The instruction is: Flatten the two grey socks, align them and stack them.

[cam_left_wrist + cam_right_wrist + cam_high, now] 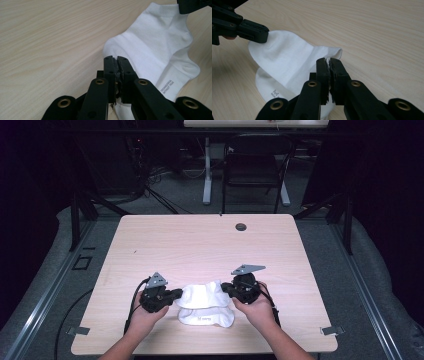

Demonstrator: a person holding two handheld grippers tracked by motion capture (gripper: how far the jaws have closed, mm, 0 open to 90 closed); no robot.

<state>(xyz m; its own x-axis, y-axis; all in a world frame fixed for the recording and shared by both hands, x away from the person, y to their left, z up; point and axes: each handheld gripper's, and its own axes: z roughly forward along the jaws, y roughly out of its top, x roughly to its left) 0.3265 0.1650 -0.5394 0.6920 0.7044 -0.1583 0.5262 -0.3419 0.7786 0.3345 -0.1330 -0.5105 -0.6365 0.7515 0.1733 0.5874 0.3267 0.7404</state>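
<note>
A white sock [200, 294] hangs stretched between my two grippers, just above the pale wooden table [200, 245]. My left gripper [179, 293] is shut on one end of it [117, 60]. My right gripper [223, 288] is shut on the other end [329, 61]. In the left gripper view the held sock [155, 42] runs away to the right gripper [192, 6] at the top right. In the right gripper view the sock [284, 55] reaches up to the left gripper [249, 30]. A second white sock [207, 317] with small print [172, 85] lies flat under it [265, 85].
A dark round grommet [241, 226] sits near the table's far edge. Behind the table stands a black chair [252, 170] beside a white desk leg [207, 175]. Small metal clips [80, 330] [332, 330] sit at the front corners.
</note>
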